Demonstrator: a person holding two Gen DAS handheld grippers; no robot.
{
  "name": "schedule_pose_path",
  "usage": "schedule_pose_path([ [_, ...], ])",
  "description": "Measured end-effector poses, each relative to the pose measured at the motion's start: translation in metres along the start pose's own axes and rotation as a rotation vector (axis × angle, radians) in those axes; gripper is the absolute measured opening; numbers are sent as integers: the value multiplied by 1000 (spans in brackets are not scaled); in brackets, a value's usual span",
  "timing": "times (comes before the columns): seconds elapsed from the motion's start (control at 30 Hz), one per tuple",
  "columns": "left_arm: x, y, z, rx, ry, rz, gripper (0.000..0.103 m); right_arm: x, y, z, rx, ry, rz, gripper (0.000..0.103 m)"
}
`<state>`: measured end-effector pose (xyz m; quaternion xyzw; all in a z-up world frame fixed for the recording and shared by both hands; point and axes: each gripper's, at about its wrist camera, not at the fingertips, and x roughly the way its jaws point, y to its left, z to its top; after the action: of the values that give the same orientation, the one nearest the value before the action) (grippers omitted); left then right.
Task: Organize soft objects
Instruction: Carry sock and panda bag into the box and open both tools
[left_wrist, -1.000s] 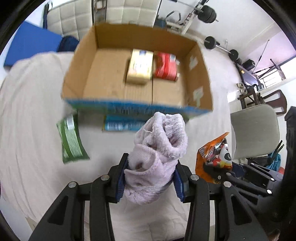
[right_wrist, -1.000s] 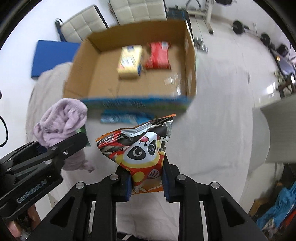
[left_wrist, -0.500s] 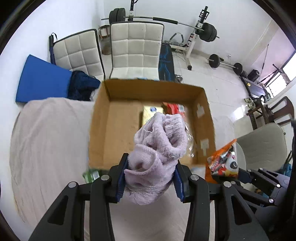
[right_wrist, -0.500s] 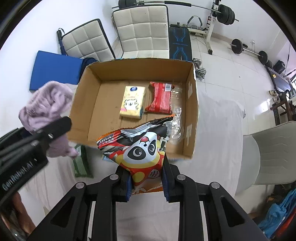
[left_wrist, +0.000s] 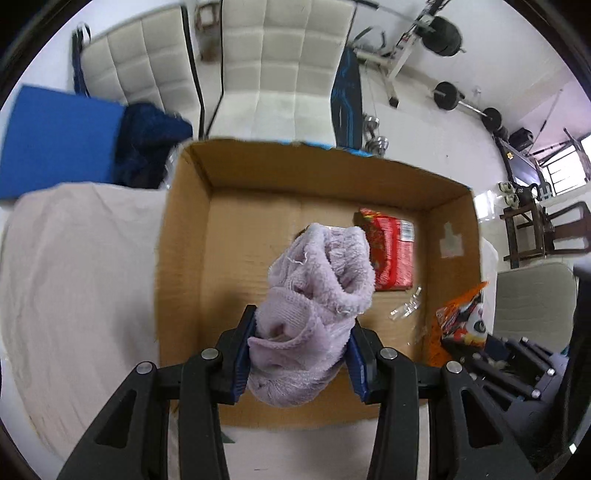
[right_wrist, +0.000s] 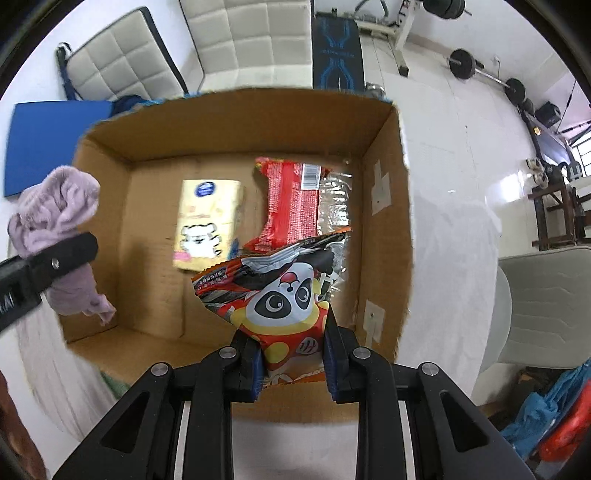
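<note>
Over the open brown cardboard box (right_wrist: 386, 206), the left gripper (left_wrist: 301, 354) clamps a fluffy lilac sock bundle (left_wrist: 314, 295) and the right gripper (right_wrist: 293, 354) clamps an orange panda snack bag (right_wrist: 280, 295), so next both probably lower and release.

Tissue pack (right_wrist: 208, 223) left of snack packet (right_wrist: 291, 201), likely touching, in box (right_wrist: 384, 229), on table (left_wrist: 77, 280)

Cardboard box (left_wrist: 184, 236) on cloth-covered table (left_wrist: 74, 266)
</note>
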<state>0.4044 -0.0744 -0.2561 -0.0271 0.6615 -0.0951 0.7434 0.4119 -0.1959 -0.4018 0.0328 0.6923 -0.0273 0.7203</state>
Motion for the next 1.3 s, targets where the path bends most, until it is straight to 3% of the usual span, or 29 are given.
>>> schedule_pose_path([
  [0.23,51,9,36,-31,77,-12,40,43,-3,16,11,68,-19,27],
  [0.57,85,16,63,-46,131,3,42,70,1,24,-13,143,-41,31],
  [0.63,87,17,64,-57,141,-2,42,71,3,26,-17,160,-41,49],
  [0.7,88,17,63,-53,142,6,45,71,4,26,-21,155,-34,59],
  [0.8,84,17,62,-44,131,27,53,63,9,27,-30,145,-42,59],
  [0.97,73,20,60,-53,109,39,55,48,15,23,-33,133,-27,65],
  [1.0,68,21,59,-50,97,48,66,44,17,21,-33,128,-22,70],
  [1.1,52,21,54,-38,55,59,85,33,20,15,-36,106,-14,87],
  [1.2,37,19,44,-16,22,58,96,20,23,7,-28,76,1,97],
  [1.3,18,14,28,5,-17,71,96,8,24,0,-7,34,5,101],
])
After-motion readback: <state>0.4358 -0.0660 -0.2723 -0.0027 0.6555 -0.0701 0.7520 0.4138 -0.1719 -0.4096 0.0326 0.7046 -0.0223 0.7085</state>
